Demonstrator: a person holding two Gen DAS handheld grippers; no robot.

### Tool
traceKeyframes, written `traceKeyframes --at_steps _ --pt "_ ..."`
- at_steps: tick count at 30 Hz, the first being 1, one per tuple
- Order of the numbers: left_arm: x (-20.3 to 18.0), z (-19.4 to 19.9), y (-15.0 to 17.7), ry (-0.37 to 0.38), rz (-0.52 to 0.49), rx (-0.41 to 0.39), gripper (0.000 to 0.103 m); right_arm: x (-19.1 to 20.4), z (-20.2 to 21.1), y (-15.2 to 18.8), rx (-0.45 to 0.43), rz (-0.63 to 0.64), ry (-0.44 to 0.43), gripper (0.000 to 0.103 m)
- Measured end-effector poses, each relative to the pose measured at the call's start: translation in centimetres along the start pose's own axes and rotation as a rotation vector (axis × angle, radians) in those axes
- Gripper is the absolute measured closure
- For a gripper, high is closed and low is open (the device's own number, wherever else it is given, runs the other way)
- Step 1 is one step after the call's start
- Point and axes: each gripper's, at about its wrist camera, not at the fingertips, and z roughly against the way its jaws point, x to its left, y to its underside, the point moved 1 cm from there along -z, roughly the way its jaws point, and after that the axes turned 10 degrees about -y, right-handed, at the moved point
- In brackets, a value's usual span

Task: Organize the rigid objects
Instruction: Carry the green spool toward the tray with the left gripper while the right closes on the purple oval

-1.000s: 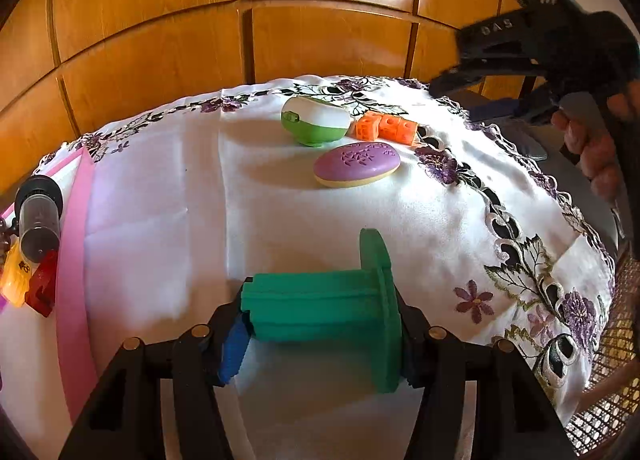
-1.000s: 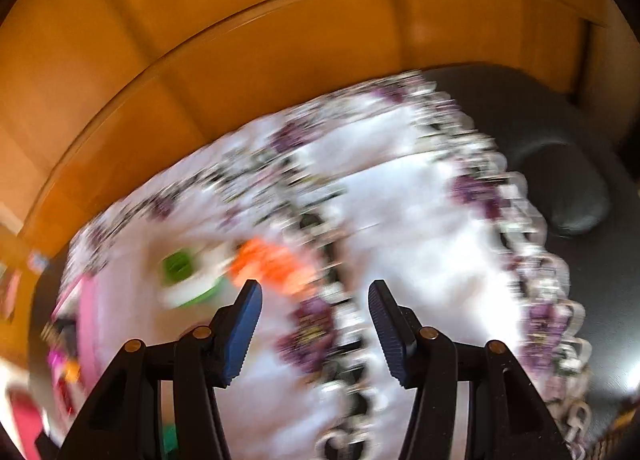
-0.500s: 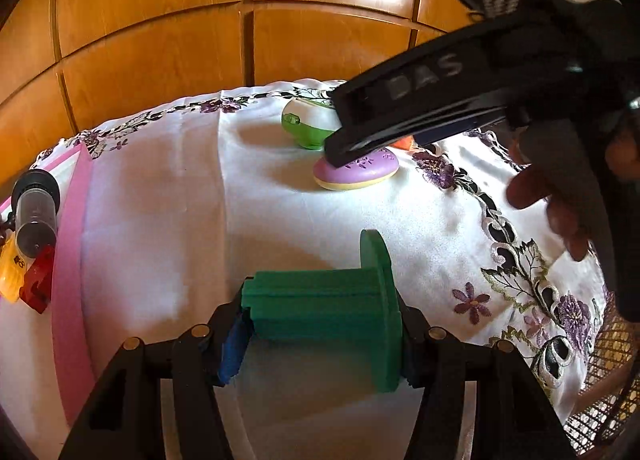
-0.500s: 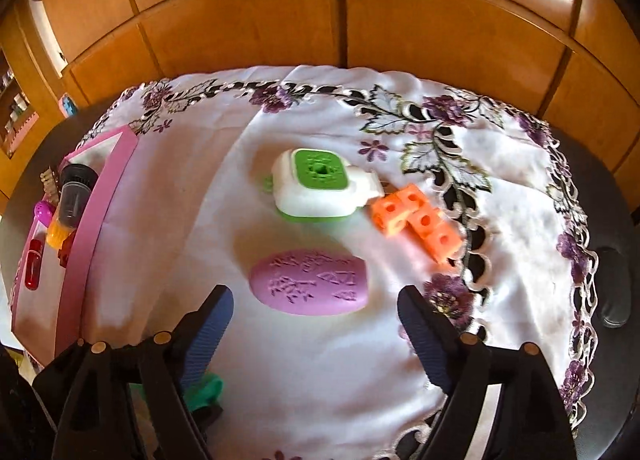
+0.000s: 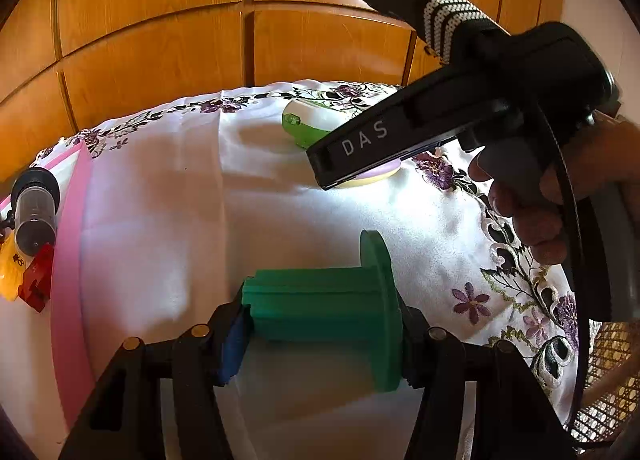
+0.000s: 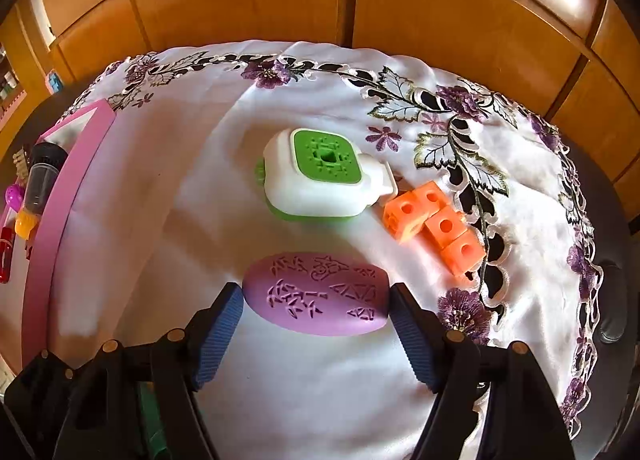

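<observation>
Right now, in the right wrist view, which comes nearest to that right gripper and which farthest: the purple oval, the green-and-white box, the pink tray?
1. Purple oval: between the closing jaws of the right gripper.
2. Green-and-white box: just behind the oval.
3. Pink tray: far off at the left edge.

A table carries everything, its dark edge [image 6: 612, 219] showing at the right past a white cloth [image 6: 192, 195] embroidered with purple flowers and cut-work along the border; on the cloth lie a purple oval piece [image 6: 320, 296] with carved patterning, nearest the camera; just beyond it a white and green case [image 6: 320, 179] with a perforated green top; beside that case, to the right, a chain of orange cubes [image 6: 436, 219] with round holes; at the left edge a pink tray [image 6: 52, 219] rests on the table, holding a dark-capped clear tube [image 6: 40, 179] and small red and yellow items.
</observation>
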Motion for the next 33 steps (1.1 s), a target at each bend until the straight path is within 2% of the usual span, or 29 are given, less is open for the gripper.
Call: traceKeyframes --at_steps 3,6,12,16,21,25,26,29,33 --pt "0.0 0.0 0.0 -0.004 -0.004 0.001 0.043 -0.7 -0.9 0.2 0.046 -0.044 -0.021 0.028" --pt "0.0 0.0 0.0 -0.002 -0.004 0.0 0.043 -0.7 -0.9 0.1 0.039 -0.046 0.0 0.029" --pt "0.0 0.0 0.1 -0.004 -0.007 -0.001 0.043 -0.6 -1.0 0.1 0.051 -0.033 -0.022 0.028" --pt "0.0 -0.1 0.1 -0.006 -0.009 -0.001 0.043 -0.5 -1.1 -0.2 0.047 -0.016 -0.03 0.022" --pt "0.1 -0.1 0.0 -0.008 -0.012 -0.002 0.043 -0.3 -0.9 -0.5 0.02 -0.013 -0.03 0.02" --pt "0.0 -0.1 0.1 -0.012 -0.016 -0.003 0.043 -0.9 -0.6 -0.7 -0.003 -0.045 -0.024 0.022" --pt "0.0 0.0 0.1 -0.013 -0.016 -0.002 0.043 -0.9 -0.7 -0.7 0.001 -0.037 -0.014 0.026" --pt "0.0 -0.1 0.1 -0.014 -0.016 -0.001 0.043 -0.4 -0.7 -0.3 0.002 -0.007 0.023 0.026" --pt "0.0 -0.1 0.1 -0.019 -0.017 0.0 0.043 -1.0 -0.8 -0.3 0.016 -0.055 -0.011 0.026"
